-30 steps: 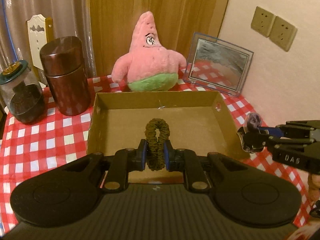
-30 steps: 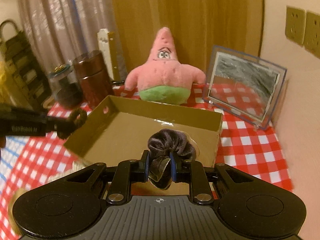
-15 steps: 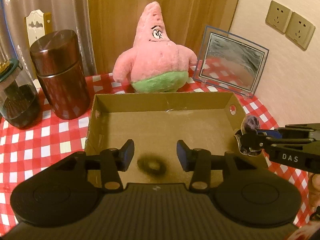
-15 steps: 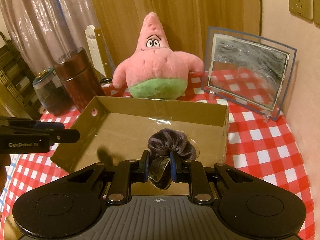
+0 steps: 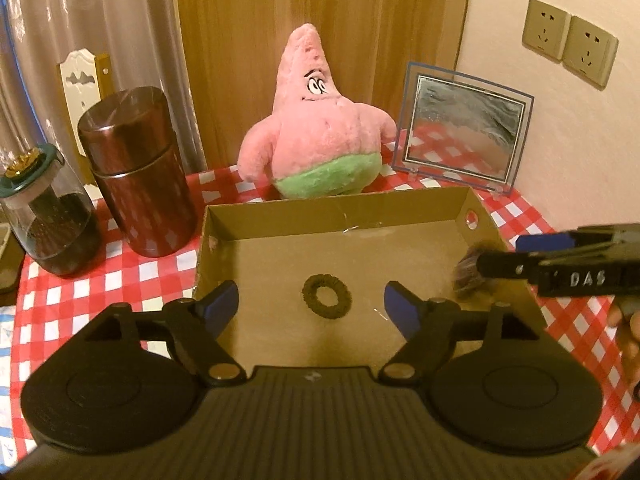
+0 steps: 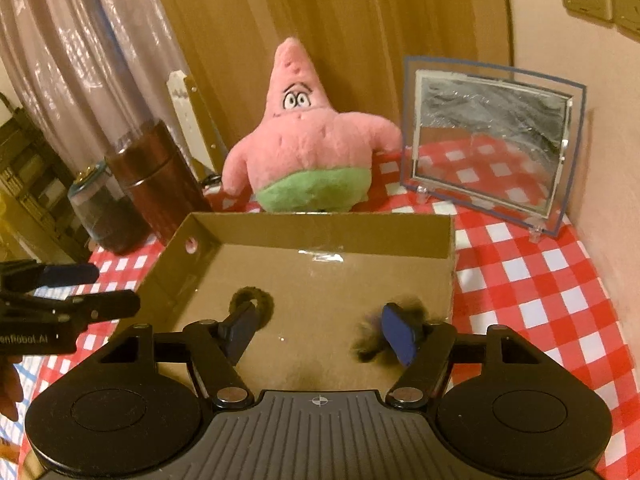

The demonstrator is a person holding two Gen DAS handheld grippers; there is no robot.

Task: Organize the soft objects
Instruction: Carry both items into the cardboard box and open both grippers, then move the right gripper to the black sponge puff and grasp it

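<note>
Both hand-held grippers opening, nothing clasped; cardboard box holds olive scrunchie, dark scrunchie

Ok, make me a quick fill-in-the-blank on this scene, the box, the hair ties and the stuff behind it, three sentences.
The olive hair tie lies flat inside the cardboard ____.
Behind the box stands a pink plush toy with a ____ bottom.
Nothing is between the pads of the left gripper, whose jaws are ____.

Missing words: box; green; opening
</note>
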